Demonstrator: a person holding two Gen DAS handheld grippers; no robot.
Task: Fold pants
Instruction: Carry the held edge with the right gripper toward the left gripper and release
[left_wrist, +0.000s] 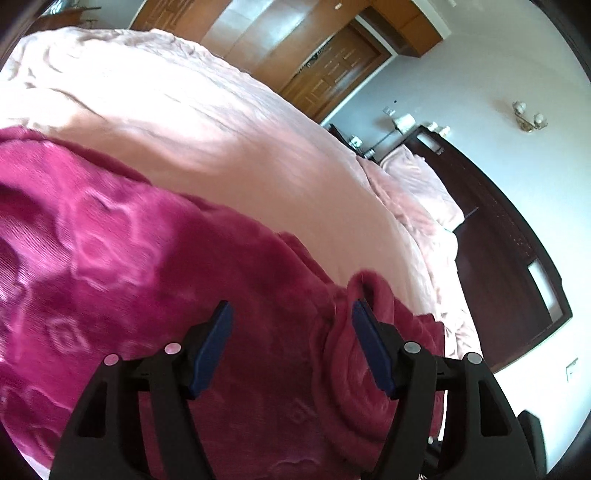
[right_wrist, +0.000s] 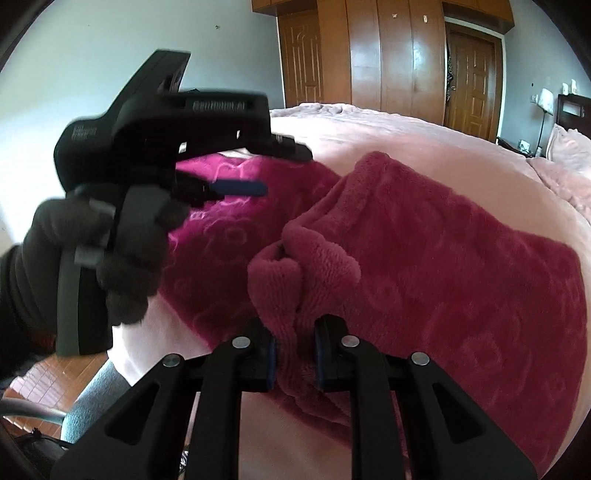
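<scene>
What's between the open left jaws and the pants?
Nothing visible. The left gripper hangs open right over the magenta fleece pants, with only bare fabric under it. The right gripper already pinches a bunched edge.

Fuzzy fleece pants (right_wrist: 424, 258) on a smooth, matt cloth bedspread (left_wrist: 184, 122).

Count: one pair of magenta fleece pants (right_wrist: 424, 251) on one bed (left_wrist: 184, 122) with a pink cover; two grippers, left gripper (left_wrist: 290, 347) and right gripper (right_wrist: 294, 354), each with two jaws. One gloved hand (right_wrist: 92, 254) is visible. In the background: two wooden doors, one wardrobe (right_wrist: 395, 55), one pillow (left_wrist: 421, 184), one wall lamp (left_wrist: 528, 116) with two bulbs.
</scene>
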